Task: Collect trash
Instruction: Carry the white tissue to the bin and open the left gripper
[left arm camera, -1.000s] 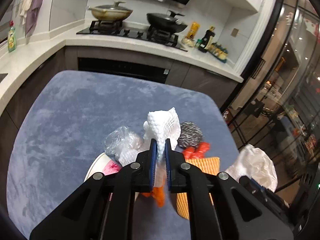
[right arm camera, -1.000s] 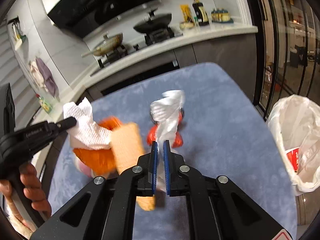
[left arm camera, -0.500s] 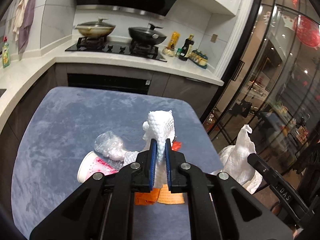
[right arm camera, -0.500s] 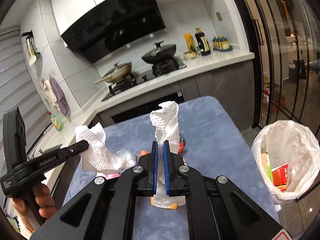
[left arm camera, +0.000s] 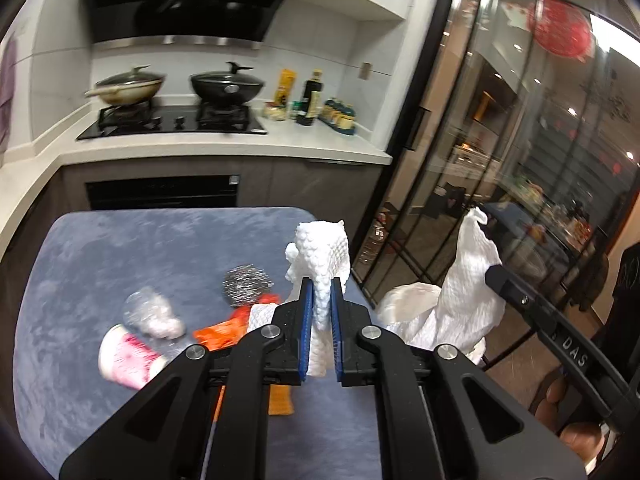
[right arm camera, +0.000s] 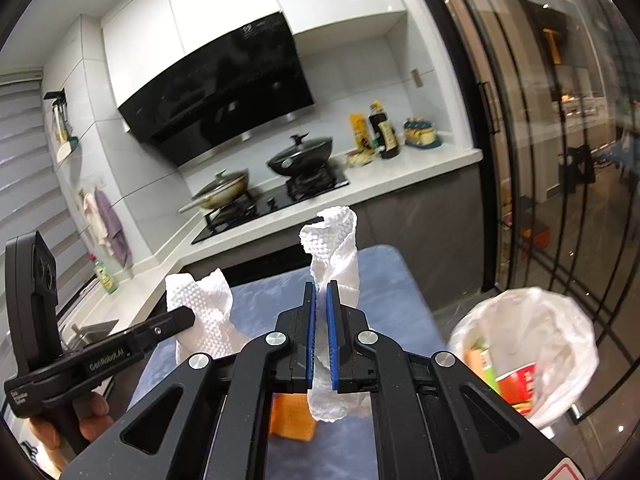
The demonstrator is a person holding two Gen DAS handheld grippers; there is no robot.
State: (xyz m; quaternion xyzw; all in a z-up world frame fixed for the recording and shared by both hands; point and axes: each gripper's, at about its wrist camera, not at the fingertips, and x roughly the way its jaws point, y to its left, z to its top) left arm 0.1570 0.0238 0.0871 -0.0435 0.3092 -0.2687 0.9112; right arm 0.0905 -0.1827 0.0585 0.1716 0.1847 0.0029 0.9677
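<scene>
My left gripper (left arm camera: 321, 282) is shut on a crumpled white paper towel (left arm camera: 320, 246), held up above the blue-grey table (left arm camera: 120, 248). My right gripper (right arm camera: 320, 286) is shut on a second white paper towel (right arm camera: 336, 240), raised over the table's right side. A bin lined with a white bag (right arm camera: 532, 320) stands on the floor at the lower right of the right wrist view, with packaging inside. On the table lie a steel wool ball (left arm camera: 246, 284), a clear plastic wad (left arm camera: 150, 314), a pink paper cup (left arm camera: 128, 354) and an orange wrapper (left arm camera: 226, 330).
An orange sponge-like piece (right arm camera: 292, 418) lies on the table under my right gripper. Behind the table runs a white counter (left arm camera: 240, 146) with a stove, two pans and bottles. Glass doors (left arm camera: 500, 140) close off the right side. A hand (right arm camera: 86, 420) grips the left tool.
Both grippers have risen with their paper towels and swung right, away from the litter on the table. The bagged bin has come closer in the right wrist view.
</scene>
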